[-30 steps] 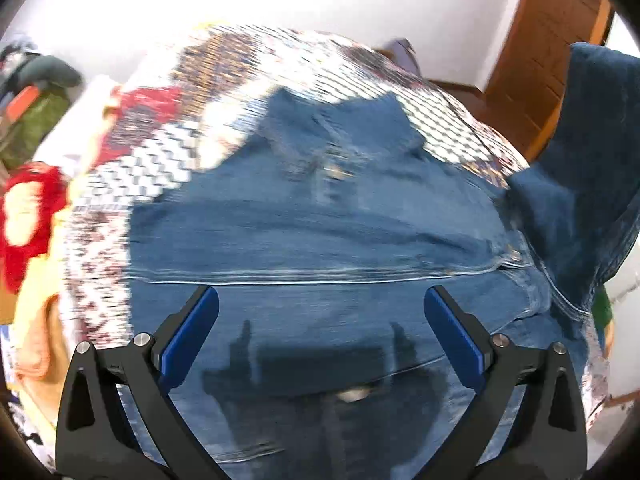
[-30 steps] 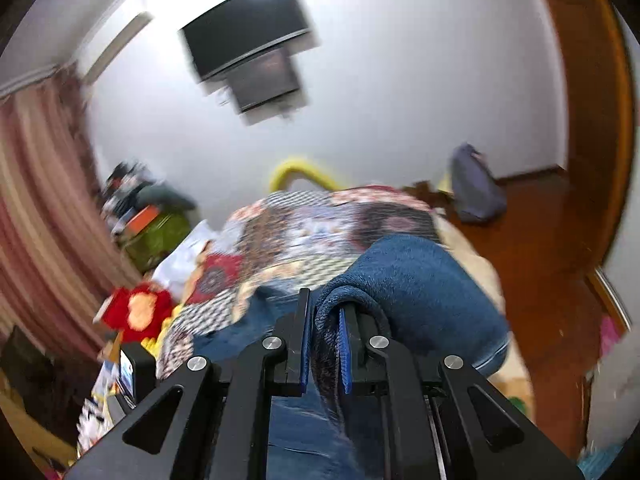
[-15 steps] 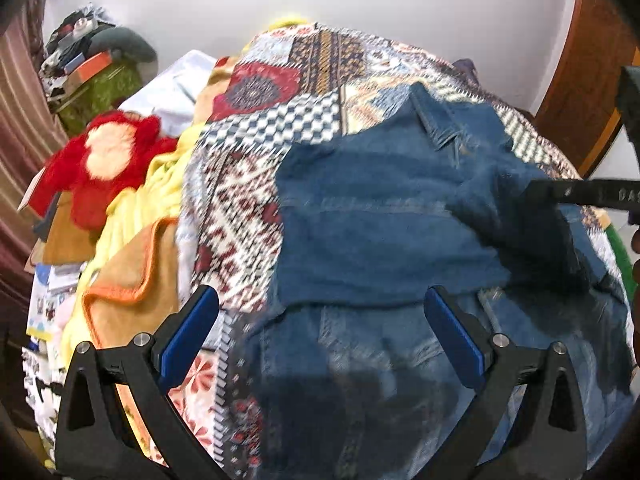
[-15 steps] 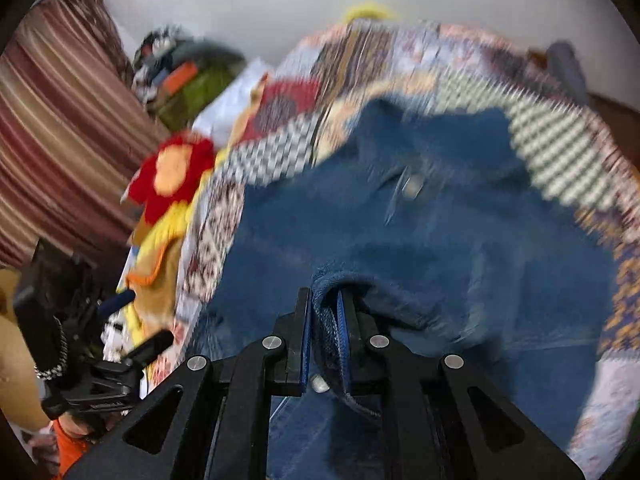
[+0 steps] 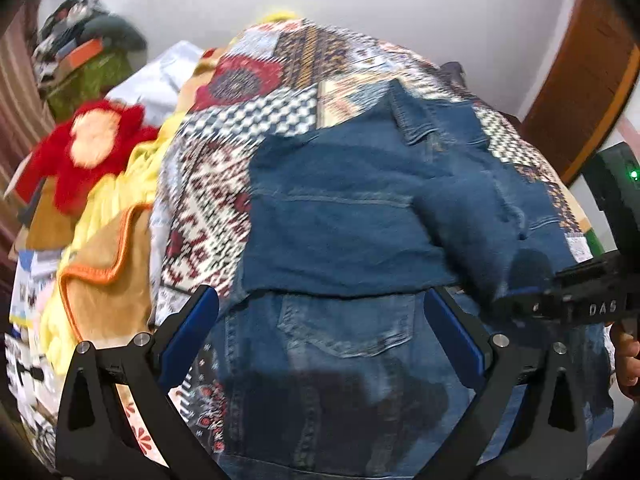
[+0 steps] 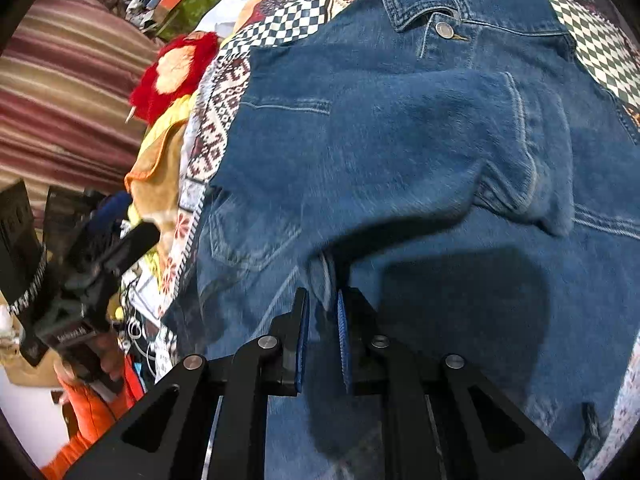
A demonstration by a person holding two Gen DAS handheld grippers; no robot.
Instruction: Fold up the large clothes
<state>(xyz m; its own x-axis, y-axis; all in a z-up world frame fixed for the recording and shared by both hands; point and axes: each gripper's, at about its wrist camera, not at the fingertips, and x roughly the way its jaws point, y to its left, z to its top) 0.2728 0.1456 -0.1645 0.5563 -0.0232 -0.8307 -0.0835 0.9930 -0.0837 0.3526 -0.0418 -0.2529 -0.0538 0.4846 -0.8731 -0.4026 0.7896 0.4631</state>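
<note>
A denim jacket (image 6: 400, 128) lies front up on a patchwork quilt (image 5: 256, 128), filling the centre of both views, with its collar (image 6: 420, 4) toward the top of the frame. The right gripper (image 6: 322, 312), at the lower middle of its own view, is clamped narrow on a fold of the jacket's cloth, which looks like the end of a sleeve (image 6: 460, 140) laid across the chest. The left gripper (image 5: 320, 320) stands wide with nothing between its jaws, hanging over the lower part of the jacket at the bottom of its view. A red plush toy (image 5: 92, 148) and a yellow blanket (image 5: 116, 196) sit at the left. As I judge it, one sleeve is folded in but not let go. The other side and the fold up from the hem seem left to do.
</note>
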